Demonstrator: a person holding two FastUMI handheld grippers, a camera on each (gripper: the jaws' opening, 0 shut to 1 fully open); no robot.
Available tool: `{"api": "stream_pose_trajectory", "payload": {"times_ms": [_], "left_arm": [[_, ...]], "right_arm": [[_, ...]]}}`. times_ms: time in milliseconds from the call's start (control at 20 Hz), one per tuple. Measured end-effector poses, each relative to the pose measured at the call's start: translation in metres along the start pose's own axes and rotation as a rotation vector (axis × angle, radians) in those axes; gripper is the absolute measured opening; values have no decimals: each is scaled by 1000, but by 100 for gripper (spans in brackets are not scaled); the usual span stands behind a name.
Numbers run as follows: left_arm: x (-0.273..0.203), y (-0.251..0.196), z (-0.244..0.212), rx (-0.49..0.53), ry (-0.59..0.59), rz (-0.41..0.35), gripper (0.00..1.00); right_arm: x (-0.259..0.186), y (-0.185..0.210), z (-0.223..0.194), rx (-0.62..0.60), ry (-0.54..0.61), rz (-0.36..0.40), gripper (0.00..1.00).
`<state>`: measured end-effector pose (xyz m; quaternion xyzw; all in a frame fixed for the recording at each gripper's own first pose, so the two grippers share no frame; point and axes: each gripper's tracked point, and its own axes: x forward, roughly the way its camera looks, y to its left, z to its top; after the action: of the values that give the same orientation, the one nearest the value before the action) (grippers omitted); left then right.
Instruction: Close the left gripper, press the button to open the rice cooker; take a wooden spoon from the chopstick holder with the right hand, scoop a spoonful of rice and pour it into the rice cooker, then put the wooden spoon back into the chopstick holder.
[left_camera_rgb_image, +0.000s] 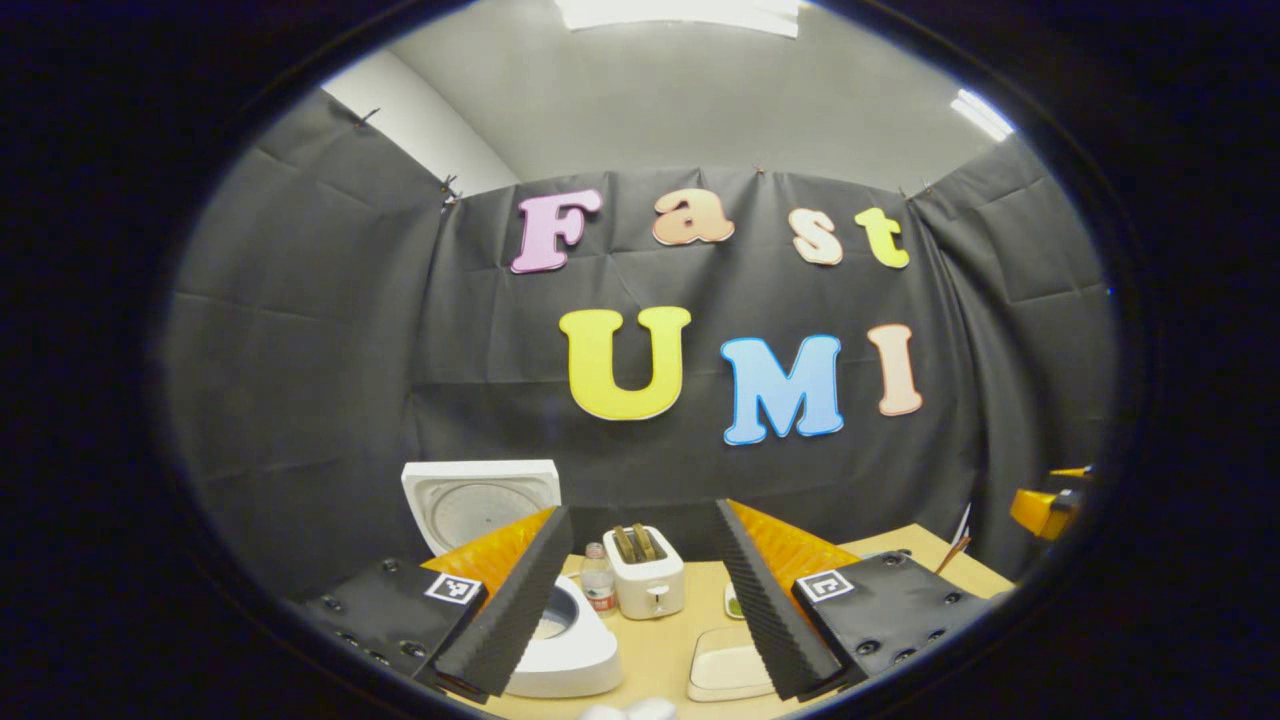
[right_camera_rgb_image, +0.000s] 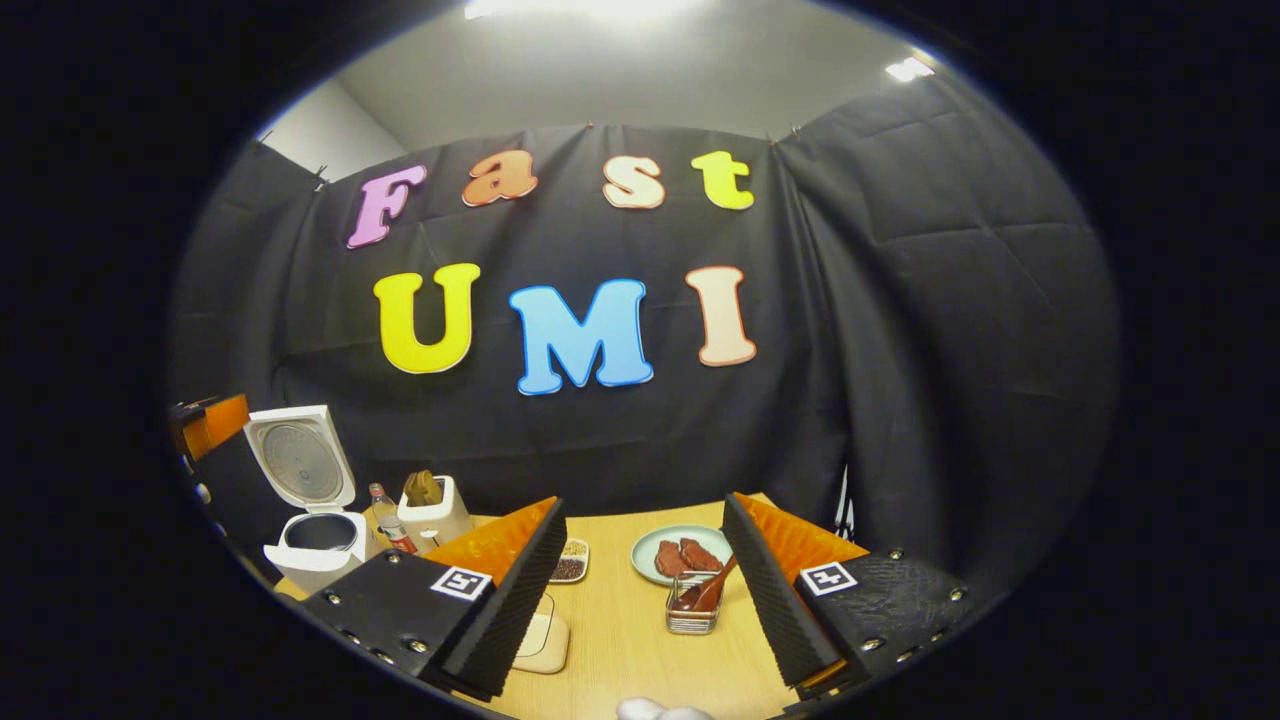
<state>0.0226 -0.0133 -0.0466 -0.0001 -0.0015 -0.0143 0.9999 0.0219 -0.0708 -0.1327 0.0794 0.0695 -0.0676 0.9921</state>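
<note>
The white rice cooker (left_camera_rgb_image: 575, 655) stands open at the table's left, its lid (left_camera_rgb_image: 480, 498) raised upright. My left gripper (left_camera_rgb_image: 640, 510) hangs open above the table, the cooker's pot just beyond its left finger. In the right gripper view the cooker (right_camera_rgb_image: 318, 535) sits far left with its lid (right_camera_rgb_image: 300, 460) up. A clear holder (right_camera_rgb_image: 692, 612) with a wooden spoon (right_camera_rgb_image: 712, 588) leaning in it stands just left of the right finger of my open right gripper (right_camera_rgb_image: 643, 502). Both grippers hold nothing.
Behind the cooker stand a white toaster (left_camera_rgb_image: 645, 585) with bread in it and a small bottle (left_camera_rgb_image: 598, 580). On the wooden table (right_camera_rgb_image: 640, 650) lie a plate of meat (right_camera_rgb_image: 680, 555), a small dish of dark grains (right_camera_rgb_image: 570, 562) and a pale shallow tray (left_camera_rgb_image: 725, 665).
</note>
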Motion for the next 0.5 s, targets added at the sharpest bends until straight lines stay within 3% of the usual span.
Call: {"api": "stream_pose_trajectory", "payload": {"times_ms": [500], "left_arm": [[1,-45,-2,17,1,-50,97]], "right_arm": [[55,-60,-83,121,121,-93,98]]}}
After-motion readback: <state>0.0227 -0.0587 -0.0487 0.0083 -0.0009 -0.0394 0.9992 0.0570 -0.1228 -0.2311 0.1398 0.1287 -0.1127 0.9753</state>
